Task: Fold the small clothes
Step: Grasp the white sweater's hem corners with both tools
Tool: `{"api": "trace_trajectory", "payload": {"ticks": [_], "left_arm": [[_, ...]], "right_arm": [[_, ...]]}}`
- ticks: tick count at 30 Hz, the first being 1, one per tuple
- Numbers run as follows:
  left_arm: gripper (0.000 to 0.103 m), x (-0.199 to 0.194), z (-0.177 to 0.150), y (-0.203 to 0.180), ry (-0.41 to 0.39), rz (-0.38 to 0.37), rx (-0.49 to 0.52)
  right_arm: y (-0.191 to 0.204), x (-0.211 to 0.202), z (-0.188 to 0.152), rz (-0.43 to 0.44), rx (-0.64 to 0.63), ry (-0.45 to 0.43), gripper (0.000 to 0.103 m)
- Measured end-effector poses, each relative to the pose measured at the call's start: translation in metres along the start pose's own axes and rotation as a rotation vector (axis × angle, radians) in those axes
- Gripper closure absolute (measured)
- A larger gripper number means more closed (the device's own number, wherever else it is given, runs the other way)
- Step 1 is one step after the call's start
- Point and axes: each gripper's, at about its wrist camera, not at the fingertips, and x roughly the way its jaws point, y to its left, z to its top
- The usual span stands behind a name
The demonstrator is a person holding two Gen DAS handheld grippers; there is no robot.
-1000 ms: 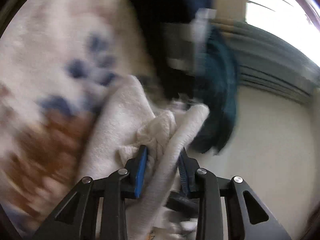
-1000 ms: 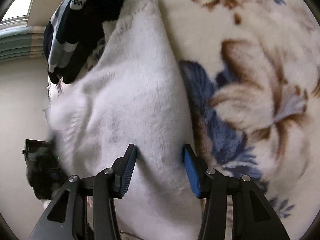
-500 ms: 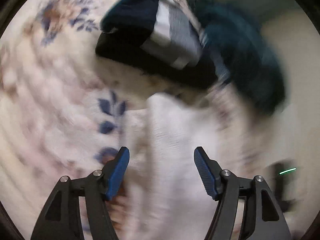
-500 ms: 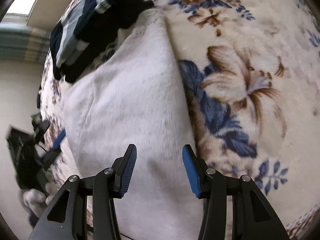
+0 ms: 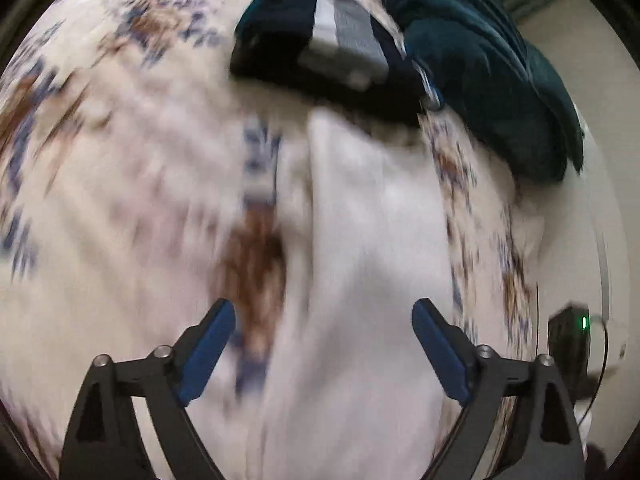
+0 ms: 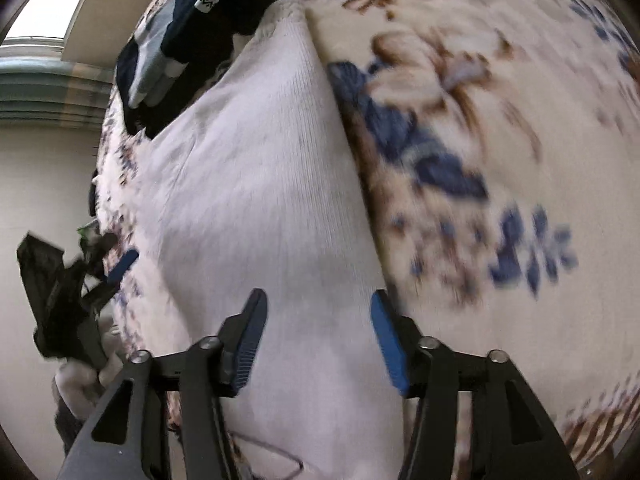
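Floral blanket point(image 6: 500, 128) in cream, blue and brown across the whole surface, pale wall off to the side. White knitted garment point(image 6: 260, 200) lying flat and long on the blanket, folded lengthwise, one edge straight along the flower print. Beyond its far end, a dark navy piece with grey and white stripes point(image 5: 340, 40), and just beside that a dark teal garment point(image 5: 492, 92) at the blanket's edge. Left gripper point(image 5: 324, 344) spread wide, just been opening, nothing between the jaws, white knit below. Right gripper point(image 6: 316, 336) half open, widening a little, hovering over the same garment, gripping nothing.
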Motion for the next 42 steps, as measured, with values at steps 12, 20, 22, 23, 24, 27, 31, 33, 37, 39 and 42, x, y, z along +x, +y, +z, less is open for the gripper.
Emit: {"api": "trace_trajectory", "payload": {"ticks": [12,20,22,23,24,27,31,33,37,39,42], "left_arm": [[0.014,-0.003,-0.198,0.016,0.191,0.109,-0.272],[0.080,-0.012,-0.231,0.011,0.139,0.127,-0.281],[0.096,-0.011,-0.236,0.005,0.113,0.144,-0.256],[0.096,-0.011,-0.238,0.002,0.095,0.149,-0.244],[0.096,-0.014,-0.240,0.000,0.079,0.149,-0.244],[0.097,-0.025,-0.247,0.001,0.038,0.142,-0.252],[0.098,-0.045,-0.256,-0.001,-0.002,0.138,-0.268],[0.098,-0.046,-0.260,0.003,0.014,0.120,-0.298],[0.098,-0.023,-0.266,0.020,0.064,0.161,-0.319],[0.098,-0.013,-0.265,0.031,0.080,0.169,-0.343],[0.098,-0.003,-0.260,0.032,0.096,0.179,-0.312]], "right_arm": [[-0.067,0.001,-0.164,-0.025,0.061,0.191,0.044],[-0.071,0.021,-0.203,-0.041,0.053,0.217,0.044],[-0.064,0.028,-0.203,-0.033,0.059,0.214,0.044],[-0.062,0.029,-0.207,-0.031,0.056,0.214,0.044],[-0.059,0.032,-0.208,-0.038,0.052,0.214,0.044],[-0.049,0.040,-0.205,-0.049,0.037,0.223,0.044],[-0.041,0.044,-0.205,-0.052,0.023,0.226,0.044],[-0.043,0.042,-0.204,-0.055,0.017,0.225,0.044],[-0.043,0.051,-0.204,-0.069,0.020,0.233,0.044],[-0.045,0.057,-0.202,-0.070,0.024,0.246,0.044],[-0.048,0.068,-0.201,-0.062,0.035,0.266,0.044]]}}
